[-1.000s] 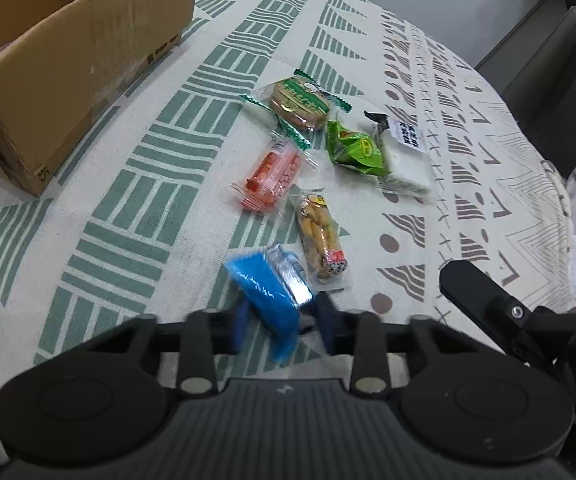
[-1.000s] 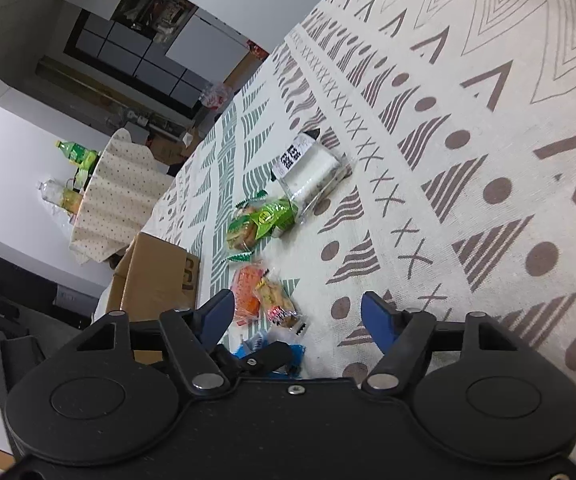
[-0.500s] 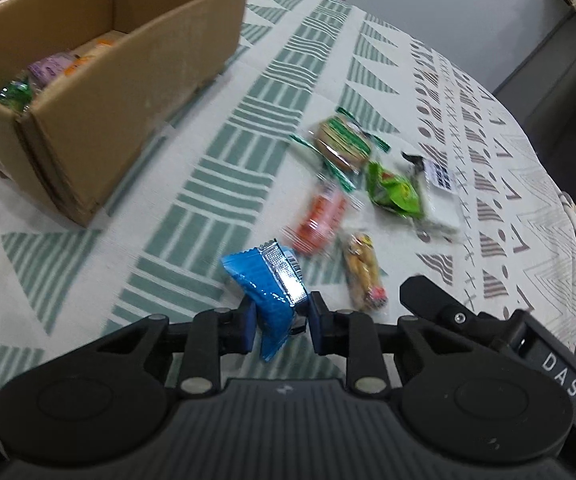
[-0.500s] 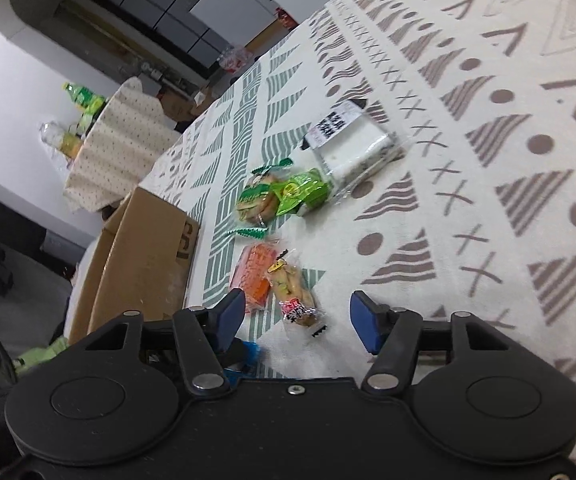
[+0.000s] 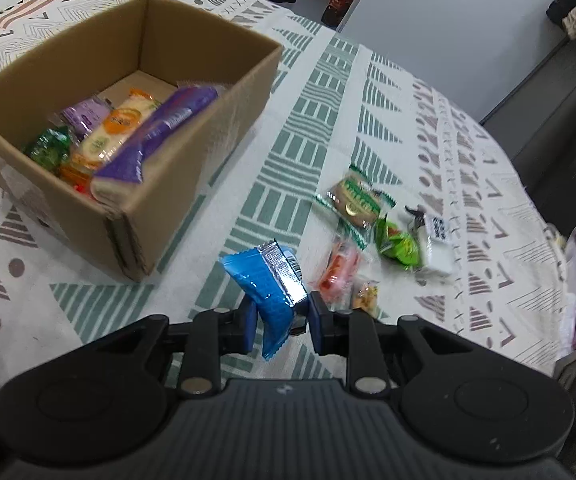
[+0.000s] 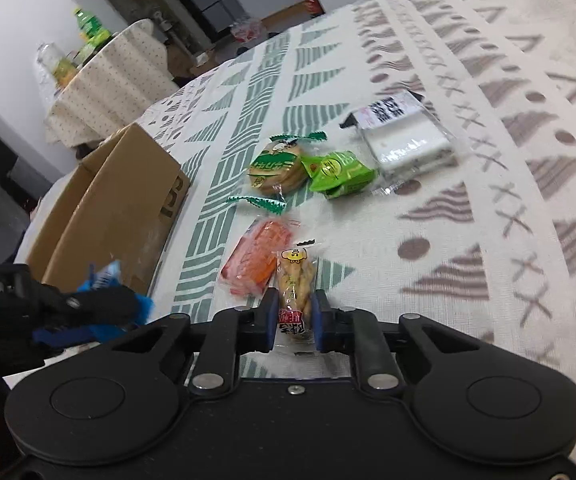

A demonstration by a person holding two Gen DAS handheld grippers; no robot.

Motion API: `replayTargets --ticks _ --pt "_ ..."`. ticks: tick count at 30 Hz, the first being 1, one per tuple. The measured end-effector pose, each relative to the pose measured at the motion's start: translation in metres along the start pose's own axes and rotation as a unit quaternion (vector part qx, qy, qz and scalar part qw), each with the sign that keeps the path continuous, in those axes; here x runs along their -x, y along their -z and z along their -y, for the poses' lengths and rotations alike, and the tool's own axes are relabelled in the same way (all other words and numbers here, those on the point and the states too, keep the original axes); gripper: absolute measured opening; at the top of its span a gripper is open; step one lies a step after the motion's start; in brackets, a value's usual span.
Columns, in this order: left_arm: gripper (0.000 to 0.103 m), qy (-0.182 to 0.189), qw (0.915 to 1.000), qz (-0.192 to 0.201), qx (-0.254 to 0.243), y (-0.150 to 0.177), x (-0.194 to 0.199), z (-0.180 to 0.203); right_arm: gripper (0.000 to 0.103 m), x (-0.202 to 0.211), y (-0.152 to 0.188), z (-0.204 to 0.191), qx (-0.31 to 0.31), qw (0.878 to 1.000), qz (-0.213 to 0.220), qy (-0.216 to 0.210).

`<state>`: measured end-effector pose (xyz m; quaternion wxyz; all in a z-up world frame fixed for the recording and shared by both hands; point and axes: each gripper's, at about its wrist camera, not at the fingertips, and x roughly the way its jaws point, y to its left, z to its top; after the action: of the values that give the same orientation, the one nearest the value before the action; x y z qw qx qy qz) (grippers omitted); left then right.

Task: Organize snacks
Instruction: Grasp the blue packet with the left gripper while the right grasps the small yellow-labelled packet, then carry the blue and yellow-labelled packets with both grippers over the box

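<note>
My left gripper [image 5: 280,320] is shut on a blue snack packet [image 5: 268,286] and holds it above the tablecloth, right of the open cardboard box [image 5: 136,216], which holds several snacks. My right gripper [image 6: 295,322] is shut on a yellow twisted-snack packet [image 6: 293,284] lying on the cloth. Beyond it lie an orange packet [image 6: 254,258], a round biscuit in a green-edged wrapper [image 6: 276,166], a green packet [image 6: 337,174] and a white packet [image 6: 405,140]. The left gripper with the blue packet also shows at the left of the right wrist view [image 6: 100,308].
The box [image 6: 108,216] stands left of the loose snacks. The round table's edge curves away at the right [image 5: 543,208], with a dark chair [image 5: 567,128] beyond. Another small table with bottles [image 6: 88,80] stands far behind.
My left gripper has lifted the blue packet and carried it left toward the box, whose inside now shows. My right gripper has moved down and closed on the yellow twisted-snack packet.
</note>
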<state>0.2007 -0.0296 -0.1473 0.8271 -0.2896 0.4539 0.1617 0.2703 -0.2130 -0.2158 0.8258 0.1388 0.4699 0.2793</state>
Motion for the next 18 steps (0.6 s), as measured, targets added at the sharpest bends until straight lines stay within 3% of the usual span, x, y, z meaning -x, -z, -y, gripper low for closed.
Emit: replayTargets --ticks 9,18 --pt "0.025 0.025 0.9997 0.002 -0.006 -0.017 0.029 -0.007 0.018 0.023 -0.006 -0.015 -0.040 0.999 0.018 0.025" --pt "0.025 0.055 0.9981 0.007 -0.027 -0.042 0.047 -0.016 0.018 0.050 -0.020 -0.053 -0.060 0.995 0.068 0.034"
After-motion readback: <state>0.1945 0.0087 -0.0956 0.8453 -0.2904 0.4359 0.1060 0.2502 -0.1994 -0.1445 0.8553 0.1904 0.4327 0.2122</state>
